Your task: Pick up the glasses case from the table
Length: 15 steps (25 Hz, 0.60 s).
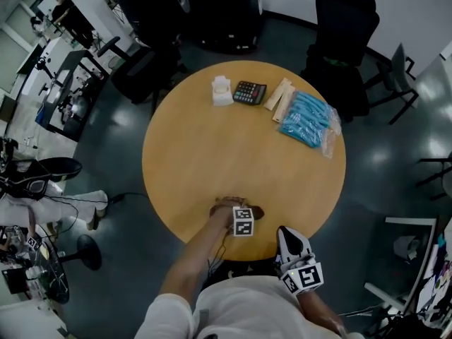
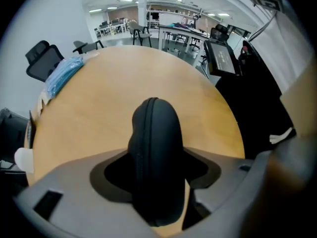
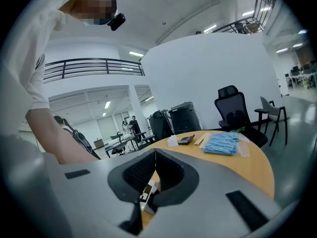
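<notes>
Black oval zippered glasses case [image 2: 156, 157] is seen lying on the round light-wood table [image 1: 212, 154], at the table's near edge. That spot is lower centre of the head view, where the case is mostly covered by the left gripper [image 1: 243, 220]. In the left gripper view the case is straddled by the grey jaws, which are spread wide with a dark gap left on each side (no pad contact yet, as far as can be judged). Step in hand: closing on the case. The jaws should be kept centred across the case's narrow width and lowered until the pads face its side walls below the rounded top. They should then be squeezed evenly so the smooth shell is not squirted out, and the case lifted straight up. Right gripper [image 3: 154, 155] is held at lower right of the head view, by the table's near edge, jaws pressed together with nothing gripped.
</notes>
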### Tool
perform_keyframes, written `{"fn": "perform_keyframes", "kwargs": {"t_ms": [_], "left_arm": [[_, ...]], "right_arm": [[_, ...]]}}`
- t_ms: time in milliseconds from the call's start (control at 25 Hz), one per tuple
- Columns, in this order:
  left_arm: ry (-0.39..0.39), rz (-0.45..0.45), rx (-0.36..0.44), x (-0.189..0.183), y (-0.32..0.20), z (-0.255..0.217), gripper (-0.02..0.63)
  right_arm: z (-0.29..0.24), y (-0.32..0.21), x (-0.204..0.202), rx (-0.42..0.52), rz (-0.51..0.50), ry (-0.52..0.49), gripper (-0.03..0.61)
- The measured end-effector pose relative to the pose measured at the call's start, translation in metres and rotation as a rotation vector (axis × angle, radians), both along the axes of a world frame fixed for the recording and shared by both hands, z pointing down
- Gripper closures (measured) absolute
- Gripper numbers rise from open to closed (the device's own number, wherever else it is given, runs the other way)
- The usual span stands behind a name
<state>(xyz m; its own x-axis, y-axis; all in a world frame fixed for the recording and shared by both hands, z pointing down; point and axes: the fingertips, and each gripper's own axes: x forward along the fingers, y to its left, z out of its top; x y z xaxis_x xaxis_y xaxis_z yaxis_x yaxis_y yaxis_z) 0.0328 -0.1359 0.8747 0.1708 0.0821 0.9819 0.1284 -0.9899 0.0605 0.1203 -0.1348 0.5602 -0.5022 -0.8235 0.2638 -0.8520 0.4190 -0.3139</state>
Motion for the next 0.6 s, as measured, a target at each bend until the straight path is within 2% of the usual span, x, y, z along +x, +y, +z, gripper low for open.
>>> {"fn": "perform_keyframes", "kwargs": {"t_ms": [120, 200, 320, 440, 520, 600], "left_arm": [[0.076, -0.093, 0.108, -0.007, -0.018, -0.017, 0.327], [0.179, -0.224, 0.176, -0.011, -0.032, -0.047, 0.328], [0.434, -0.521, 0.301, -0.024, -0.052, -0.123, 0.33], [0.714, -0.826, 0.449, -0.055, -0.057, -0.218, 0.33], [0.865, -0.962, 0.56, -0.078, -0.043, -0.28, 0.33], [0.972, -1.075, 0.677, -0.102, -0.023, -0.331, 0.33]], "right_arm": [[-0.004, -0.009, -0.003, 0.024, -0.009, 0.01, 0.563], [-0.01, -0.013, -0.006, 0.043, -0.016, 0.017, 0.563], [-0.022, -0.016, -0.014, 0.083, -0.034, 0.031, 0.563], [-0.041, -0.021, -0.027, 0.136, -0.059, 0.039, 0.563], [-0.055, -0.022, -0.037, 0.17, -0.069, 0.049, 0.563], [-0.069, -0.021, -0.047, 0.208, -0.072, 0.056, 0.563]]}}
